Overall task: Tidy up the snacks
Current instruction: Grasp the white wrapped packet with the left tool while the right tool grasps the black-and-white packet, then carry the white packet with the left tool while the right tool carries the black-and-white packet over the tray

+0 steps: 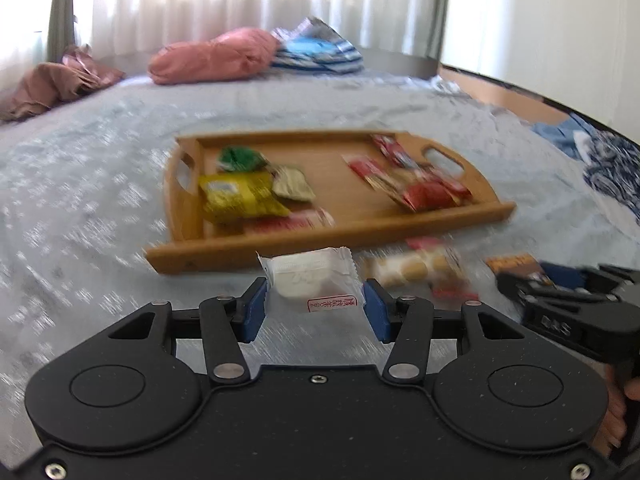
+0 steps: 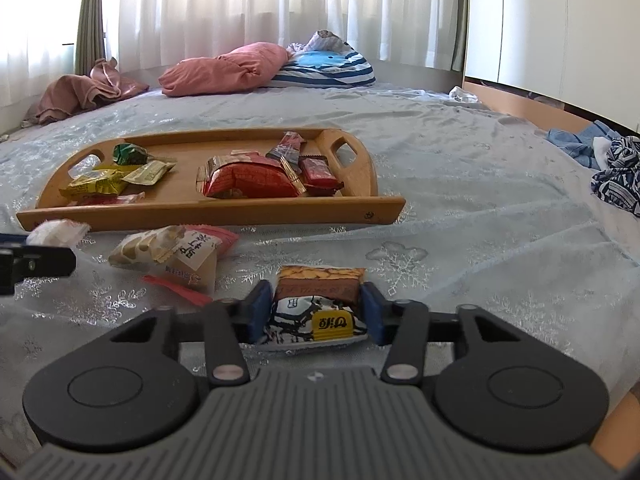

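Both cameras sit low over the bed (image 2: 460, 184), close to it, and look the same way, toward the curtains (image 2: 240, 8). The left one looks from the left side. Both see the wooden tray (image 1: 332, 242) (image 2: 208, 210) and the pink pillow (image 1: 216, 56) (image 2: 228, 66).

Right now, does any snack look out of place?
Yes. Next to the wooden tray, a clear cookie pack lies loose on the bedspread. Left jaws flank a white packet, right jaws an orange-brown packet.
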`<state>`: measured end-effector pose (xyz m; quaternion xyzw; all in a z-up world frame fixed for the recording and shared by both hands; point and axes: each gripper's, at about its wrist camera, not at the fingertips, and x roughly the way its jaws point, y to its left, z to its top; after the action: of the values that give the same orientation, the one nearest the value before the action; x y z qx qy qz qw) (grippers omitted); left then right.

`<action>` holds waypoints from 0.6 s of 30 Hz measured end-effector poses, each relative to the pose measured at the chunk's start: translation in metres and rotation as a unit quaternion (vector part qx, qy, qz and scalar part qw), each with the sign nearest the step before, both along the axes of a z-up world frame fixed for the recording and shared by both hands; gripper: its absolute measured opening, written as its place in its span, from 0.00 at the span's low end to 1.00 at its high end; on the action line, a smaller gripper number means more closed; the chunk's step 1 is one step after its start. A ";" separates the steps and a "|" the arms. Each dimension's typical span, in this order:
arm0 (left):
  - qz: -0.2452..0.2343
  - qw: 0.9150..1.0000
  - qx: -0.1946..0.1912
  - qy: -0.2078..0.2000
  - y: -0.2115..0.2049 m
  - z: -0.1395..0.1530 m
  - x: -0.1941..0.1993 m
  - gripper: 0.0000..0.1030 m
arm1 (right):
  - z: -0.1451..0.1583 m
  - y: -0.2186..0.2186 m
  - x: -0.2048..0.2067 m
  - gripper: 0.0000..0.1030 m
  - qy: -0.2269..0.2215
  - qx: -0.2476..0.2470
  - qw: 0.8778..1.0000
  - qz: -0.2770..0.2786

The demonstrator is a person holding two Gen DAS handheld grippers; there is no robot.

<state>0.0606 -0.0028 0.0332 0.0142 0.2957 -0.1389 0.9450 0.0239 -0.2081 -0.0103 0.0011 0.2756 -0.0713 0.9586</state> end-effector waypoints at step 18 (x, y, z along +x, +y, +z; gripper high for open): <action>0.035 0.998 -0.026 -0.035 0.009 0.056 0.096 0.46 | 0.069 -0.020 0.070 0.49 -0.056 0.046 0.996 0.049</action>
<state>0.1570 0.0061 0.0892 -0.0159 0.2589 -0.1125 0.9592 0.0935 -0.2278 0.0590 0.0356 0.2244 -0.0115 0.9738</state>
